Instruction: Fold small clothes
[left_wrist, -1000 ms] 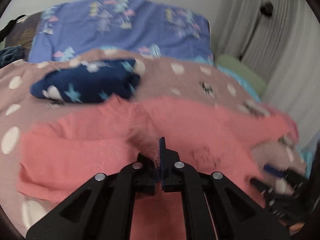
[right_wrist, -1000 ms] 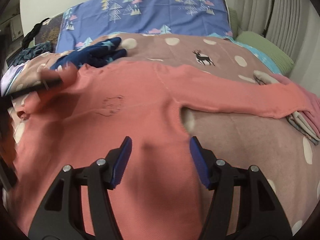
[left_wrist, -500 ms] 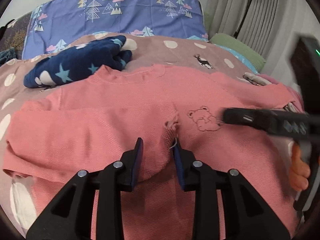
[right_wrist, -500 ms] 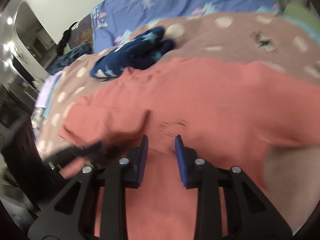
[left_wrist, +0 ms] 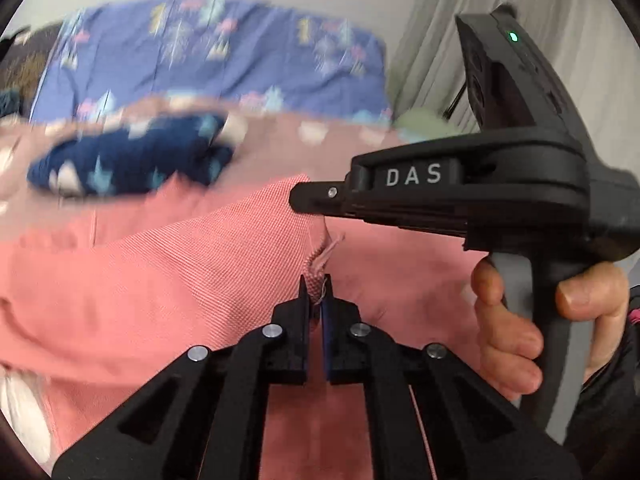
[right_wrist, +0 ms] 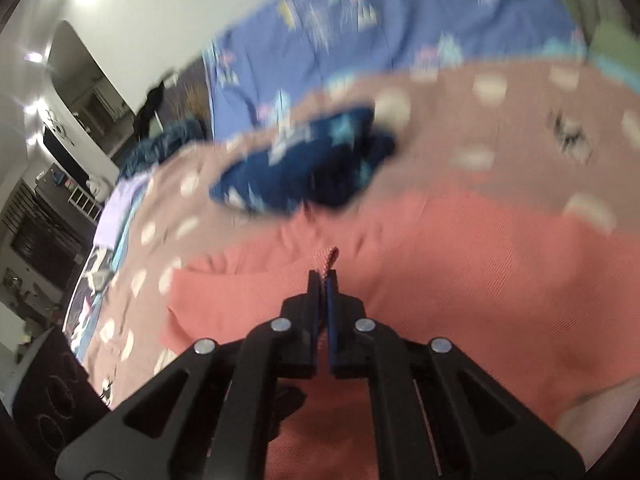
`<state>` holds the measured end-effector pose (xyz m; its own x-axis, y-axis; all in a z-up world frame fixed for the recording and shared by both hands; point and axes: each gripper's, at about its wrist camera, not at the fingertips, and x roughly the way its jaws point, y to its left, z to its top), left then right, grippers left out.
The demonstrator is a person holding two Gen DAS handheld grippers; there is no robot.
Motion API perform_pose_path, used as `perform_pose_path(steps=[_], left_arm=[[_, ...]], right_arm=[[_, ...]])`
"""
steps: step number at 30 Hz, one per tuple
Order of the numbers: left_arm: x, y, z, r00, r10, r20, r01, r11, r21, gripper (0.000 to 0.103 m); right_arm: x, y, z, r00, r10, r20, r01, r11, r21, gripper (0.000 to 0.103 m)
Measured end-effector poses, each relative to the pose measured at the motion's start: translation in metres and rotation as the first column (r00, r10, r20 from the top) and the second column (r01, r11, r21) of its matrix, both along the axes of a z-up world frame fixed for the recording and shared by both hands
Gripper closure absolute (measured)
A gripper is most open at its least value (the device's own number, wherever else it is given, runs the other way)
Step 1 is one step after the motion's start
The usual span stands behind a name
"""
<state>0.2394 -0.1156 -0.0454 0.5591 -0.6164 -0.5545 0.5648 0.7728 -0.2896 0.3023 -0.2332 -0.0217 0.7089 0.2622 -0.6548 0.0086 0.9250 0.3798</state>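
- Now clamped: left gripper (left_wrist: 315, 300) pinching a puckered tuft of the pink sweater (left_wrist: 168, 280) between its dark pads, a frayed thread sticking up just beyond the tips.
- Likewise closed on cloth: right gripper (right_wrist: 325, 292), a small ridge of the same sweater (right_wrist: 480, 272) poking out past its tips.
- Seen from the left claw, just ahead and to its right: the right gripper's black body, nose close above the fabric, a hand (left_wrist: 536, 320) wrapped round its grey handle.
- Both pinch points set near each other, neither clearly the nearer to the rest of the garment; likely a fold to be carried by both together.
- Spread outward from both claws: sweater flat on the bed, long axis crosswise to the fingers, more cloth reaching left of the left claw and right of the right claw.
- Fine ribbed knit, soft and limp, bunching readily at the pinch; likely to sag and drag if lifted unevenly.
- Beyond the sweater's far edge: navy star-print garment (right_wrist: 304, 172), bundled into a lump, blurred.
- Underneath everything: brownish blanket with pale dots (right_wrist: 500, 128), matte and soft.
- Farthest out: blue tree-print pillow (left_wrist: 224, 52) against the wall.
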Motion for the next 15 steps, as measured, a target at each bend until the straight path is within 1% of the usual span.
perform_pose_path(steps=[2, 3, 5, 6, 7, 8, 10, 12, 13, 15], left_arm=[[-0.002, -0.012, 0.012, 0.999, -0.018, 0.036, 0.019, 1.0, -0.016, 0.099], [-0.001, -0.022, 0.015, 0.999, -0.035, 0.032, 0.036, 0.999, -0.028, 0.099], [0.0, -0.033, 0.012, 0.998, -0.057, 0.018, 0.058, 0.998, -0.027, 0.098], [-0.001, -0.039, 0.008, 0.998, -0.062, 0.014, 0.062, 0.998, -0.011, 0.098], [-0.003, -0.041, 0.004, 0.998, -0.06, 0.012, 0.06, 0.998, 0.008, 0.094], [-0.005, -0.041, -0.001, 0.998, -0.059, 0.01, 0.059, 0.998, 0.03, 0.083], [-0.011, -0.031, -0.009, 0.999, -0.03, 0.015, 0.028, 0.996, 0.082, 0.064], [-0.018, -0.005, -0.016, 0.999, 0.022, 0.038, -0.027, 0.991, 0.129, 0.063], [-0.02, 0.009, -0.019, 0.998, 0.049, 0.042, -0.055, 0.987, 0.15, 0.062], [-0.021, 0.047, -0.023, 0.989, 0.14, 0.047, -0.146, 0.972, 0.182, 0.061]], right_arm=[[0.0, -0.013, 0.007, 1.0, -0.024, 0.001, 0.024, 0.999, -0.033, 0.099], [0.0, -0.02, 0.006, 0.999, -0.043, -0.008, 0.042, 0.998, -0.046, 0.099], [0.001, -0.038, -0.008, 0.993, -0.115, -0.039, 0.111, 0.99, -0.091, 0.098], [0.003, -0.049, -0.021, 0.986, -0.157, -0.063, 0.149, 0.982, -0.116, 0.094], [0.002, -0.057, -0.031, 0.979, -0.187, -0.079, 0.177, 0.977, -0.122, 0.093], [0.002, -0.066, -0.043, 0.971, -0.216, -0.099, 0.204, 0.972, -0.116, 0.091], [-0.001, -0.082, -0.063, 0.962, -0.23, -0.147, 0.222, 0.973, -0.066, 0.089], [-0.007, -0.09, -0.072, 0.962, -0.218, -0.164, 0.219, 0.976, -0.013, 0.086], [-0.012, -0.091, -0.074, 0.966, -0.207, -0.157, 0.21, 0.978, 0.0, 0.083], [-0.018, -0.089, -0.071, 0.974, -0.185, -0.132, 0.188, 0.982, 0.01, 0.067]])
